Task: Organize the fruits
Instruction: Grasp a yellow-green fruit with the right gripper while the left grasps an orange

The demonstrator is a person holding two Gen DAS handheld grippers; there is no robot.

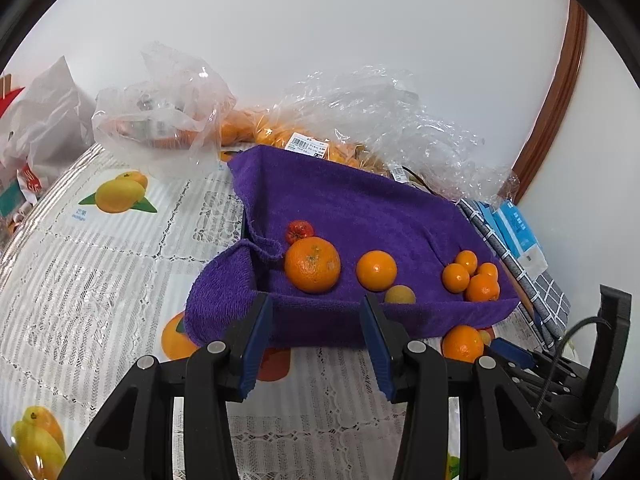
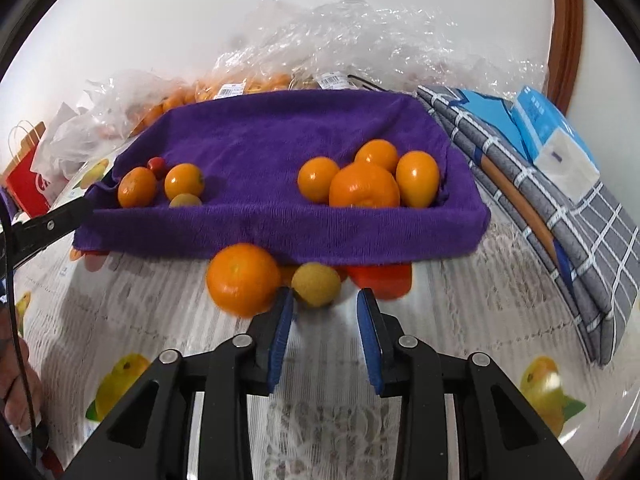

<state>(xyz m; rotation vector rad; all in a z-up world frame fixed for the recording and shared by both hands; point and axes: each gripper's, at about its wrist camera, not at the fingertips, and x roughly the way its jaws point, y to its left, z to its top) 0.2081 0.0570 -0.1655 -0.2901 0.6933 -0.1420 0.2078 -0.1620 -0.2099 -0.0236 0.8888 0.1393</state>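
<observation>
The left gripper (image 1: 316, 300) hovered with its blue-padded jaws apart and nothing between them, the tips just short of the near rim of the purple towel-lined tray (image 1: 360, 208). Just past its left fingertip lay a large orange (image 1: 312, 265) with a small red fruit (image 1: 299, 231) behind it; ahead between the tips sat a medium orange (image 1: 376, 271), and right beside the right fingertip a pale yellowish fruit (image 1: 399, 295). Further to the right, in the tray's corner, a cluster of small oranges (image 1: 472, 278) huddled together.

The right gripper (image 2: 325, 298) pointed down at the tablecloth (image 2: 440, 320) in front of the tray (outside it, on the near side). Its jaws stood apart, gripping nothing. A small yellowish round fruit (image 2: 316, 284) sat just beyond the tips, close to the left finger, though whether the pad touched it could not be told. An orange on the table (image 2: 243, 279) lay immediately left of the left fingertip, touching or nearly touching the yellowish fruit.

Beyond the tray from both grippers, clear plastic bags (image 2: 340, 36) of more oranges lay crumpled against the wall. To the right of the right gripper a grey checked cloth (image 2: 568, 216) lay folded, with a blue and white packet (image 2: 556, 140) on it. In the right wrist view the left gripper's black finger showed at the tray's left end
</observation>
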